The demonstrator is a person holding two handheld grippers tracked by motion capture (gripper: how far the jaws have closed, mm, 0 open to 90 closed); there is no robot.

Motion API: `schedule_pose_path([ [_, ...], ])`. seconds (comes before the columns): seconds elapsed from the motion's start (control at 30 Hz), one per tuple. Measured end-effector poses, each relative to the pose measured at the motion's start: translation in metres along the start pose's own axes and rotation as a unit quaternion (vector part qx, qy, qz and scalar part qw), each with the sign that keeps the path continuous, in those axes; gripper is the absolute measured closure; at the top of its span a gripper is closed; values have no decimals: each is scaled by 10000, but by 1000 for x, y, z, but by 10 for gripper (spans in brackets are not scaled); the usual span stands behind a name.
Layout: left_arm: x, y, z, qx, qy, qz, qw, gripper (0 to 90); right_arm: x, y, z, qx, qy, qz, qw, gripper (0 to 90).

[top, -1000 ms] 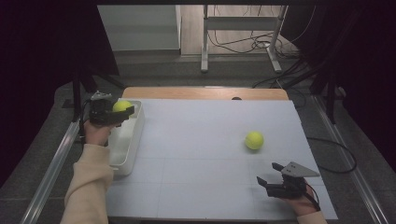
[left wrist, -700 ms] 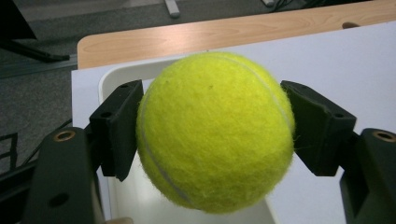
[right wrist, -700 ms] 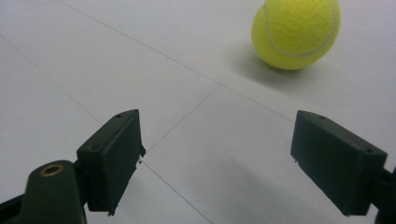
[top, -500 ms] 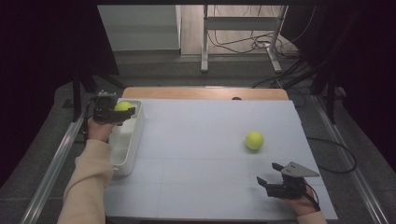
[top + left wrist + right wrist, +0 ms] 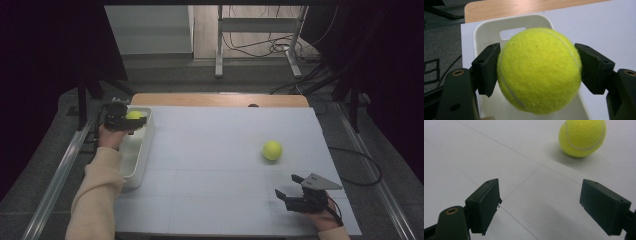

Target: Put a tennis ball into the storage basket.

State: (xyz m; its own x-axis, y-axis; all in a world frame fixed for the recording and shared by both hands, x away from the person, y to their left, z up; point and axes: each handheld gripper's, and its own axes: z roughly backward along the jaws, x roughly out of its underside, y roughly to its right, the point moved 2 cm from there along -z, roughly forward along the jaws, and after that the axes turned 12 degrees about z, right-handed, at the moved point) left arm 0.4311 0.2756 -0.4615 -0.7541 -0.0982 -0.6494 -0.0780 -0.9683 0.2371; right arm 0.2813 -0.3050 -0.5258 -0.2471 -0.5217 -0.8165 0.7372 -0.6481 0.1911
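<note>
Left gripper [image 5: 131, 121] clamped on a tennis ball [image 5: 134, 115], pads [image 5: 487, 67] pressed into the yellow felt on both sides — held above the far end of a white bin [image 5: 140, 150] at the table's left edge. In the left gripper view, ball [image 5: 539, 70] gripped at its middle, bin wall [image 5: 489, 30] and its slot handle just behind, no contact with the bin floor visible. Sleeve [image 5: 97, 195] reaching in from the bottom left. Right gripper [image 5: 289, 189] low over the white mat [image 5: 210, 150] near the front right corner, jaws spread wide, nothing between them. Second ball [image 5: 272, 149] resting on the mat — beyond the right gripper, apart from it. In the right gripper view, that ball [image 5: 582, 137] at upper right, ahead of the open pads [image 5: 486, 202], casting a soft shadow on the mat.
</note>
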Motion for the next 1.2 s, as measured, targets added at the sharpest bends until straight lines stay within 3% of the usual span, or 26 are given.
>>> schedule_pose_path([
  [0.53,1,-1,-2,13,-90,76,9999,257,0,0,0,0,-7,4,10000,172],
  [0.6,1,-1,-4,32,-185,80,9998,253,0,0,0,-8,-23,2,10000,172],
  [0.67,2,-1,-5,32,-239,24,9997,207,0,0,0,-10,-23,3,10000,172],
  [0.73,2,1,-4,-56,-136,-24,9999,177,0,0,0,-12,-23,4,10000,172],
  [0.87,1,4,2,-2,21,-51,10000,131,0,0,0,-14,-34,8,10000,172],
  [1.07,1,8,11,260,134,-117,9995,128,0,0,-1,-23,-34,8,10000,172],
  [1.2,2,16,18,570,210,-130,9981,129,0,-1,-1,-31,-43,11,10000,171],
])
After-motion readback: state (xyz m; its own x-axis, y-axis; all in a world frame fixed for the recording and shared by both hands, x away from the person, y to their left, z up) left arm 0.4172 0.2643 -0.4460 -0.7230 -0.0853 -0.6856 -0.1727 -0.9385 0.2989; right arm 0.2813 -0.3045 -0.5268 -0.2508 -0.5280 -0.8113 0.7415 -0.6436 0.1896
